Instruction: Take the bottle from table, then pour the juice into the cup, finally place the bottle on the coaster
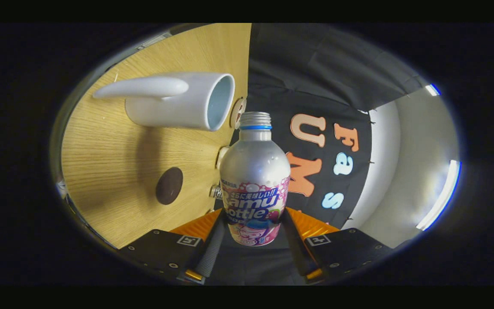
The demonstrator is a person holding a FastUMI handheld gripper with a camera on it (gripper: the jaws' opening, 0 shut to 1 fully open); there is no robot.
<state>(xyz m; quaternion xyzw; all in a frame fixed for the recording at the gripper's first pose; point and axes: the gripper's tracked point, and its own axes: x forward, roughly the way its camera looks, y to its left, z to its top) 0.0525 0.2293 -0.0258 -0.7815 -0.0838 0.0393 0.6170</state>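
A silver bottle (254, 180) with a colourful label and a threaded open neck sits between my fingers, and my gripper (253, 234) is shut on its lower body. The view is rolled about a quarter turn, so the wooden table (114, 171) stands like a wall beside the bottle. A white cup (178, 106) with a long handle stands on that table, its open mouth level with the bottle's neck and a short gap away from it. A dark round coaster (169, 185) lies on the table farther from the cup, beside the bottle's body.
Small pale objects (222, 156) sit along the table's far edge behind the bottle. The booth's black cloth wall (315, 86) and a pale wall (405, 171) lie beyond.
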